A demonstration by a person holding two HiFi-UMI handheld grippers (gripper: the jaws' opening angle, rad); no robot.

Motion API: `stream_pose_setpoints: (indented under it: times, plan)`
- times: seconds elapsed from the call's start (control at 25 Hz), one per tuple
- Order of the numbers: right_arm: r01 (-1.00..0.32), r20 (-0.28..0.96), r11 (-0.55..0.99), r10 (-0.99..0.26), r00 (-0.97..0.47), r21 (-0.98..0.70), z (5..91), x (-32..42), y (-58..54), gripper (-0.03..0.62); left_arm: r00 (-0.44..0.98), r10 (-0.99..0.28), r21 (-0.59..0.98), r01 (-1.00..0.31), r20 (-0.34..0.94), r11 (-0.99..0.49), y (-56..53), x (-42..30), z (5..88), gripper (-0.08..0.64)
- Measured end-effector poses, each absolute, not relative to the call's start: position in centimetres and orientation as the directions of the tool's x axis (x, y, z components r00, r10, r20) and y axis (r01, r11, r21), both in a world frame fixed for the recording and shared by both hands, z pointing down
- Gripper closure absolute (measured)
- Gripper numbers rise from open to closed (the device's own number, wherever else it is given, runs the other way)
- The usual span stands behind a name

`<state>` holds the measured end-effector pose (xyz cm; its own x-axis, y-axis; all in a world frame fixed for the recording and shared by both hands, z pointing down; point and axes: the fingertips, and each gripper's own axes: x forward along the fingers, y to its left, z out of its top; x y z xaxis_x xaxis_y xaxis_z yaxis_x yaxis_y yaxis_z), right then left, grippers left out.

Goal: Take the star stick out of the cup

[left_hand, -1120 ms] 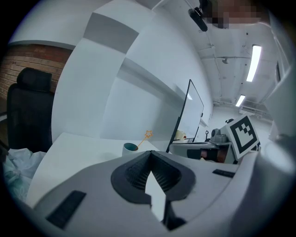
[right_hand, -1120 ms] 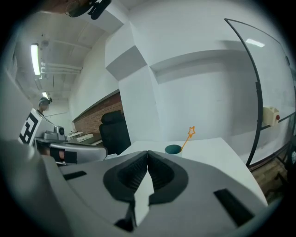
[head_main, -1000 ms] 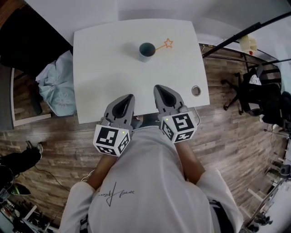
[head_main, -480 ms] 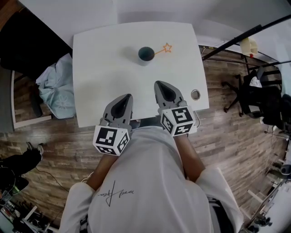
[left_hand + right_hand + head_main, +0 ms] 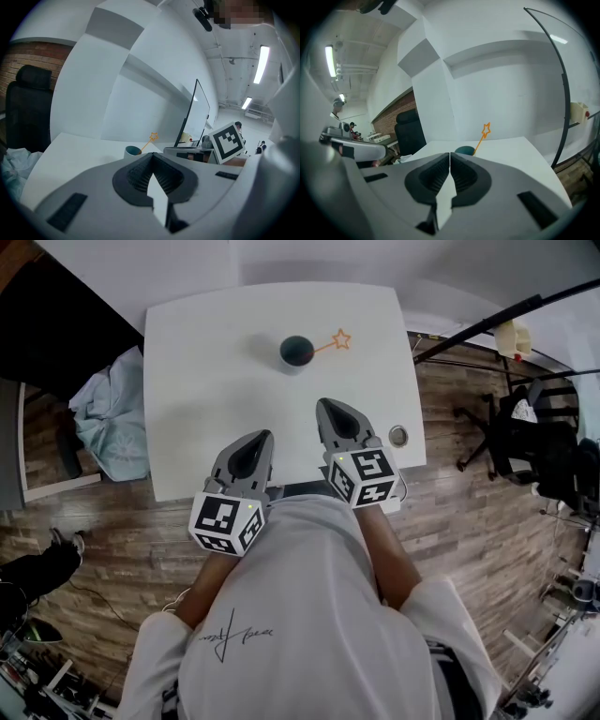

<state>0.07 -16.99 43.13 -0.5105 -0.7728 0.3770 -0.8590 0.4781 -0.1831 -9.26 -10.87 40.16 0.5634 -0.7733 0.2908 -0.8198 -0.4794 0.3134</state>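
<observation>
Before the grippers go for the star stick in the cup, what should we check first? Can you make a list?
1. Star stick in cup, star poking out: ok.
2. Cup upright on table: ok.
3. Right gripper open for grabbing: not ok, shut and empty.
4. Left gripper free: ok, shut, holds nothing.
5. Grippers near the stick: not ok, both at the table's near edge.

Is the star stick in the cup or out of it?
In: the star stick leans out of the upright cup, star end beyond the rim.
</observation>
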Motion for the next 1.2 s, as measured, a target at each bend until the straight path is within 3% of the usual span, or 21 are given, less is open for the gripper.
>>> stream_pose_setpoints:
  times: [1.2]
  plan:
    - [-0.88, 0.39, 0.419, -0.789, -0.475, -0.225, 45.4, 1.5, -21.8, 0.543, 0.56, -0.758, 0.351, -0.82, 0.335, -0.451, -11.1, -8.9, 41.7, 0.554]
